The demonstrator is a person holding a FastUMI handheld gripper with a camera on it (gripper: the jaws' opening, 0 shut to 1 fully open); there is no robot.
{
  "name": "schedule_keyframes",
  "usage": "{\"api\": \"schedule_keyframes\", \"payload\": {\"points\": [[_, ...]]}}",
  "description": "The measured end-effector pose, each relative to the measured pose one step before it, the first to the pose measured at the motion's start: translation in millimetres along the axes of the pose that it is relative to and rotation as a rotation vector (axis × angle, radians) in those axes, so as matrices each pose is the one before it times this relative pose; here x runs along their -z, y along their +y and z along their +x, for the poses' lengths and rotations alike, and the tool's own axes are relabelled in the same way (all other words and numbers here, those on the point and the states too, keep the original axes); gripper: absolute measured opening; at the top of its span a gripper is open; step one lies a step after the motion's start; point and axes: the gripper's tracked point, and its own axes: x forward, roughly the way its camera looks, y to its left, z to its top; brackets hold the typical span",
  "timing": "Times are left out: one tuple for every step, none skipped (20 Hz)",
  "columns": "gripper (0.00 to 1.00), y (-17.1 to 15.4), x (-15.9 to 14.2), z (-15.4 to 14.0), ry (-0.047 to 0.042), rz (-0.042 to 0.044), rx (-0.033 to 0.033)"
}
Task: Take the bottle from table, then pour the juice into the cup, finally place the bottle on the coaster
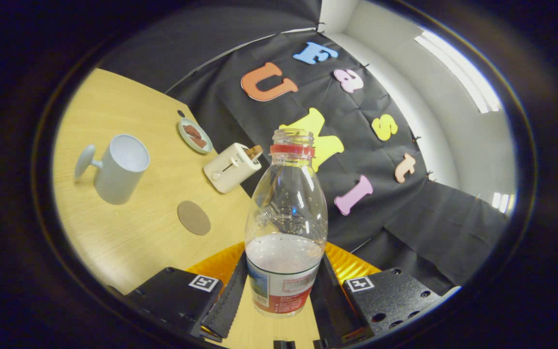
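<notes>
— Item: gripper point(279, 295). Condition?
— Two fingers, closed in from either side; each inner pad presses the lower body of the bottle point(286, 228).
— Pose?
— Tilted, so the table point(129, 228) slopes in its view; fingers reach forward over the table's near edge.
— Fittings?
— One square marker tag on top of each finger block.
— Load?
— One bottle, clamped between the pads, uncapped.
</notes>
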Motion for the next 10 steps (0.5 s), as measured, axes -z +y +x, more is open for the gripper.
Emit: {"api": "schedule_keyframes", "payload": {"points": [[0.81,-2.09,-2.96,3.91,-0.00311,-0.02973,0.00796],[0.81,-0.43,-4.13,2.16,-0.00292,-0.03202,0.00339],[0.81,1.62,-3.33,2.94,-0.0031,-0.03287,-0.00217],[0.81,1.59,-3.56,0.65,-0.00127,-0.03128,-0.00279],[0.81,2.4,-3.33,2.83,-0.00197,-0.03147,-0.00503],[0.8,2.12,-4.31,3.09,-0.00353,-0.03223,-0.00392],[0.8,3.3,-2.69,0.78,-0.0013,-0.03233,-0.00531],[0.8,3.09,-4.63,1.35,-0.00422,-0.02837,-0.00697],[0.8,4.76,-2.59,2.63,-0.0019,-0.02681,-0.00964],[0.8,3.83,-0.49,1.51,0.00398,-0.02538,-0.00752]]}}
